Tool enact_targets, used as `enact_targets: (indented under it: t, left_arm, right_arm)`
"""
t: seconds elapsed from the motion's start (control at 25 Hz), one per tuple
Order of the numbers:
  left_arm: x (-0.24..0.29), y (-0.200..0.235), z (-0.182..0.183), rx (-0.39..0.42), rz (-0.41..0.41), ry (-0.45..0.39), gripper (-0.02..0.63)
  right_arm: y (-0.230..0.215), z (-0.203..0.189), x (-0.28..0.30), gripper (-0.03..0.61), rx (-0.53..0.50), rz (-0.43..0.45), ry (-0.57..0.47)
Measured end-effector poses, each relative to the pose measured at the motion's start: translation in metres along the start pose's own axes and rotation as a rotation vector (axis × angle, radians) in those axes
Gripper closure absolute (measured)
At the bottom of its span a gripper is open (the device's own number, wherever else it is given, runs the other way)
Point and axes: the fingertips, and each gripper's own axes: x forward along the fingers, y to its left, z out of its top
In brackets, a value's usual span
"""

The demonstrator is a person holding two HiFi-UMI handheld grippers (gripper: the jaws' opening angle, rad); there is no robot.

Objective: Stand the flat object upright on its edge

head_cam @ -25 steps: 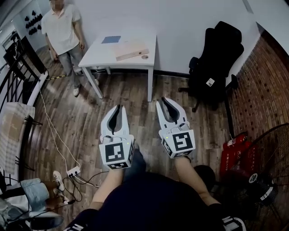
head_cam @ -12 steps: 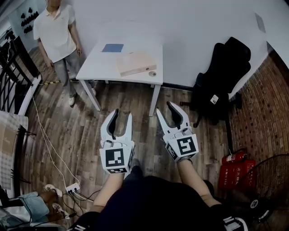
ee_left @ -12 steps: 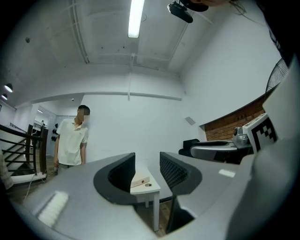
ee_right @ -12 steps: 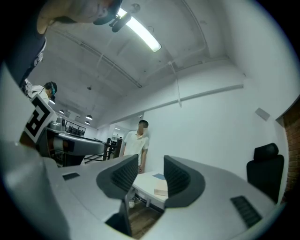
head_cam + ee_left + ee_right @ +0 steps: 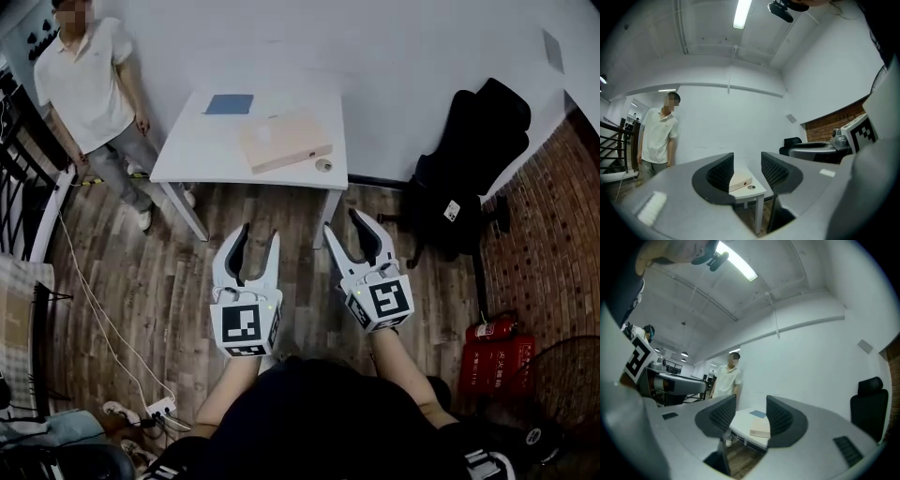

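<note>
A flat tan box [image 5: 284,140] lies on the white table [image 5: 202,159] ahead of me, with a blue sheet [image 5: 230,104] behind it and a small round object [image 5: 323,165] near the front right corner. My left gripper [image 5: 254,236] and right gripper [image 5: 342,221] hang over the wooden floor well short of the table. Both have their jaws opening, with nothing between them. The box [image 5: 739,180] shows far off between the left jaws, and the box [image 5: 761,429] and the blue sheet [image 5: 757,414] show between the right jaws.
A person in a white shirt [image 5: 84,89] stands left of the table. A black chair [image 5: 469,159] stands at the right by a brick wall [image 5: 553,225]. A red extinguisher [image 5: 492,330] and cables with a power strip [image 5: 155,409] lie on the floor.
Both grippers' jaws have parted from shut. My view has moved forward, so the table and the person now sit nearer and lower in the head view.
</note>
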Motion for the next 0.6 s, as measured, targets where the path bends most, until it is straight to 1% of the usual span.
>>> enact_targets:
  t: [0.28,0.6]
  left_arm:
    - [0.033,0.015,-0.015,-0.014,-0.015,0.026,0.419]
    - [0.073,0.035,-0.027,-0.003,-0.001,0.037,0.41]
  right_arm:
    - [-0.017,-0.019,0.03,0.393,0.018,-0.009,0.034]
    - [-0.038,-0.031,0.075,0.388,0.028,0.015,0.02]
